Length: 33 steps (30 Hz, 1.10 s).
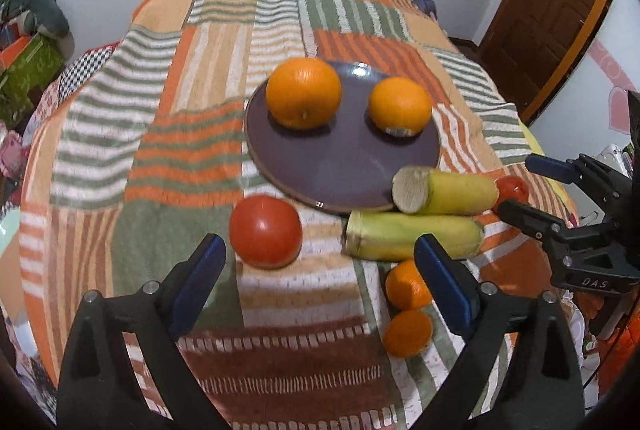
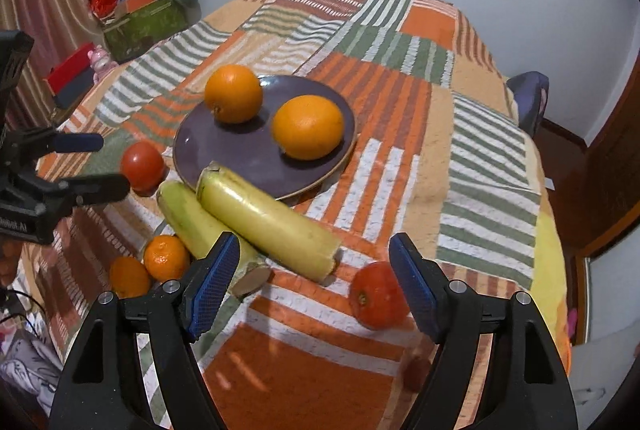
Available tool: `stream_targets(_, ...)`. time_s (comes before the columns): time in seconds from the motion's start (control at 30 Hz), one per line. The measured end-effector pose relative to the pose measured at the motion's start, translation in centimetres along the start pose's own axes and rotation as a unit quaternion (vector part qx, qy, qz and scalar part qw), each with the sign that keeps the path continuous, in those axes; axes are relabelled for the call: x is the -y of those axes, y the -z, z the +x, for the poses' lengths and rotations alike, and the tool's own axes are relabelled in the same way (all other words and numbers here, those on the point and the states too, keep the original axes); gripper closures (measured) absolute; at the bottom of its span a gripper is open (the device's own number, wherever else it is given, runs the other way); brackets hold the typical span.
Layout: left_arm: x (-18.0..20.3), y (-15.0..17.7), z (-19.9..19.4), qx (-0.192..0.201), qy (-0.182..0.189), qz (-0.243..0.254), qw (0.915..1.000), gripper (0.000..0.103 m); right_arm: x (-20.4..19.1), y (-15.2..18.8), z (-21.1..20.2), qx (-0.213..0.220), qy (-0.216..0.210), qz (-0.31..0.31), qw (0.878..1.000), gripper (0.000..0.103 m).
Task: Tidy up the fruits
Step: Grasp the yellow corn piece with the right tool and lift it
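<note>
A dark purple plate (image 1: 340, 166) (image 2: 240, 158) on the patchwork cloth holds two oranges (image 1: 303, 92) (image 1: 399, 106) (image 2: 233, 93) (image 2: 308, 128). Two yellow-green corn cobs (image 1: 448, 190) (image 1: 412, 235) (image 2: 268, 218) (image 2: 192, 218) lie at its near edge. One tomato (image 1: 265, 230) (image 2: 142, 164) sits just ahead of my open, empty left gripper (image 1: 320, 270). A second tomato (image 2: 376, 296) (image 1: 513, 188) lies near the right finger of my open, empty right gripper (image 2: 314, 278). Two small tangerines (image 1: 406, 284) (image 1: 408, 333) (image 2: 166, 257) (image 2: 129, 277) lie beside the cobs.
The table is round, with edges falling away on all sides. Boxes and clutter (image 2: 140, 18) stand on the floor at the far left. A wooden door (image 1: 548, 10) is at the right. Each gripper shows in the other's view: the right one (image 1: 532, 190), the left one (image 2: 92, 162).
</note>
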<state>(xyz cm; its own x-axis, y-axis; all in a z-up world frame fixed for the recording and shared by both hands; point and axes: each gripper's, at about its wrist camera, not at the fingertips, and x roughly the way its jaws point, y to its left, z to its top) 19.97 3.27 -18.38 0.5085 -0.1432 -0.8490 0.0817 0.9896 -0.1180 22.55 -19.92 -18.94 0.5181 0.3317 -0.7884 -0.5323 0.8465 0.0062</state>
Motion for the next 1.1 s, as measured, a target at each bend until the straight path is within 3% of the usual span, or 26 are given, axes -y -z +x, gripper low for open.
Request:
stream_targets(0.33,-2.8,1.0,1.1,-0.016,-0.014,-0.031,0.9993,0.007,-3.4,-1.2,3.6,-0.016,-0.004,-0.056,0.998,0.028)
stream_targets(0.4,-3.4,1.1,1.5,-0.017,-0.015,-0.039,0.9990,0.007,-3.3,-1.6,4.2,-0.017,-0.012,-0.053,0.998,0.018)
stream_targets(0.57,-4.2,1.0,2.8,-0.026,-0.017,-0.050,0.9983,0.007,-2.8,-2.2,5.4,-0.022,-0.030,-0.031,0.999,0.018)
stream_targets(0.63,-4.4,0.8,3.4,-0.029,-0.017,-0.052,0.9981,0.007,-2.7,-2.3,6.1,-0.029,-0.022,-0.032,0.999,0.023)
stream_targets(0.67,-4.5,0.7,3.7,-0.030,-0.017,-0.053,0.9980,0.007,-2.7,-2.3,6.4,-0.035,-0.020,-0.032,0.999,0.039)
stream_targets(0.9,-4.3,-0.1,4.5,-0.017,-0.018,-0.040,0.9989,0.007,-1.9,-2.7,5.8,-0.022,-0.009,-0.024,0.999,0.064)
stream_targets(1.0,-4.1,-0.3,4.6,-0.008,-0.016,-0.034,0.9992,0.011,-1.7,-2.9,5.2,-0.013,-0.007,-0.020,1.000,0.066)
stream_targets(1.1,-4.0,-0.5,4.8,-0.008,-0.006,-0.032,0.9994,0.023,-1.4,-3.3,4.2,0.002,-0.004,-0.018,1.000,0.067)
